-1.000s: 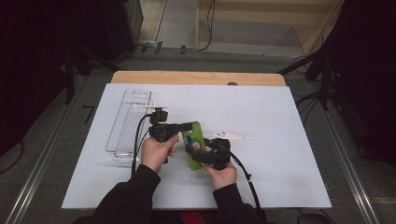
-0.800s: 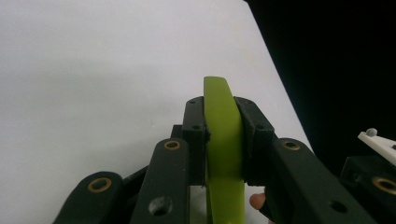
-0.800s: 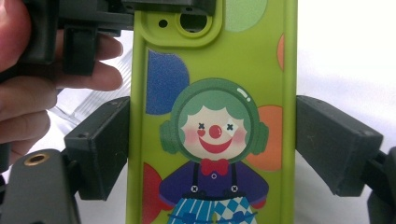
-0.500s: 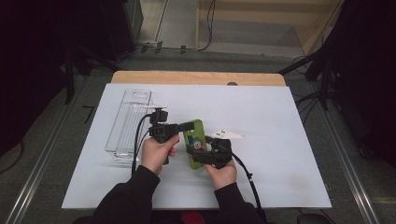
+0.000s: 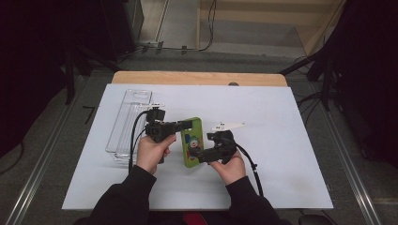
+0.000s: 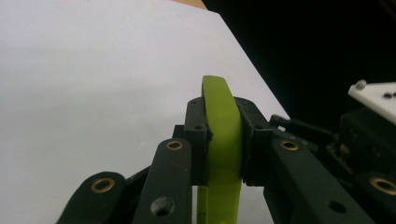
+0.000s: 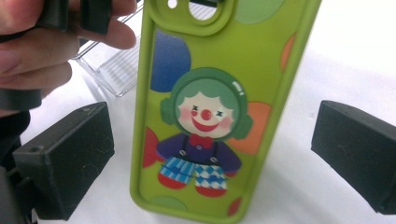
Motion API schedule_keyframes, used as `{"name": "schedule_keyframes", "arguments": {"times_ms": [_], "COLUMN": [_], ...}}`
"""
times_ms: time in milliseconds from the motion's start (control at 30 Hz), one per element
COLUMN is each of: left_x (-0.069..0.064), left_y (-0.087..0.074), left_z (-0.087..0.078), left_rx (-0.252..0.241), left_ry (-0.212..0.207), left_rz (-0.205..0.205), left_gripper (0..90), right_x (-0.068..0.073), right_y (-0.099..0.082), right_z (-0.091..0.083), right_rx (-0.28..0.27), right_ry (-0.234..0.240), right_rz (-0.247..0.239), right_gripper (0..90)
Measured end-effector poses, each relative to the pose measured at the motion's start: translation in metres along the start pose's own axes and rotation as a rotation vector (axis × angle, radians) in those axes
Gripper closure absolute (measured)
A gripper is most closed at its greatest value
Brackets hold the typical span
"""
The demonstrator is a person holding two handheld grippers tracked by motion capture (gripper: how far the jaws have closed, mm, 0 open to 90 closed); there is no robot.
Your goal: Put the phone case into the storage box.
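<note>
Dead center of the frame, my left claw pinches the green phone case; my right claw is spread wide beside it.

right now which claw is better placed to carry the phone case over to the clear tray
Left. The left claw is already shut on the green phone case and sits beside the clear tray. The right claw is open, its jaws wide of the case.

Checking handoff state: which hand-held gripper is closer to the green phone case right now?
Left. The left hand-held gripper is clamped on the green phone case at its top edge. The right hand-held gripper is open, its jaws standing either side of the case without touching.
</note>
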State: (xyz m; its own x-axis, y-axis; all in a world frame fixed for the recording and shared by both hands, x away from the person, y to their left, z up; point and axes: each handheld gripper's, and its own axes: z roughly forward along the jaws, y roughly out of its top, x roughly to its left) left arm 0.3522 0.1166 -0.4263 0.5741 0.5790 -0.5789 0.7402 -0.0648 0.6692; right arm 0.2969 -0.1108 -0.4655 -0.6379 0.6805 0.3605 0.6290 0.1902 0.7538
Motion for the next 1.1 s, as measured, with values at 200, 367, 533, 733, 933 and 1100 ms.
{"name": "schedule_keyframes", "arguments": {"times_ms": [200,367,533,733,933,1100], "left_x": [-0.006,-0.009,-0.013,-0.015,-0.015,-0.015], "left_y": [0.002,0.004,0.006,0.008,0.009,0.011], "left_z": [-0.007,-0.009,-0.011,-0.012,-0.012,-0.013], "left_rx": [0.009,0.026,0.057,0.069,0.088,0.096], "left_ry": [0.004,-0.018,-0.053,-0.101,-0.125,-0.148], "left_rz": [0.097,0.121,0.147,0.163,0.185,0.213], "left_gripper": [77.2,77.2,77.1,77.1,77.1,77.1], "right_x": [-0.006,-0.009,-0.013,-0.02,-0.026,-0.03], "right_y": [0.008,0.014,0.017,0.018,0.023,0.028], "right_z": [-0.009,-0.017,-0.023,-0.033,-0.043,-0.048], "right_rx": [0.004,0.014,0.056,0.082,0.087,0.09], "right_ry": [0.036,0.066,0.108,0.131,0.158,0.169], "right_rz": [-0.014,-0.048,-0.07,-0.091,-0.126,-0.152], "right_gripper": [0.0,0.0,0.0,0.0,5.4,5.3]}}
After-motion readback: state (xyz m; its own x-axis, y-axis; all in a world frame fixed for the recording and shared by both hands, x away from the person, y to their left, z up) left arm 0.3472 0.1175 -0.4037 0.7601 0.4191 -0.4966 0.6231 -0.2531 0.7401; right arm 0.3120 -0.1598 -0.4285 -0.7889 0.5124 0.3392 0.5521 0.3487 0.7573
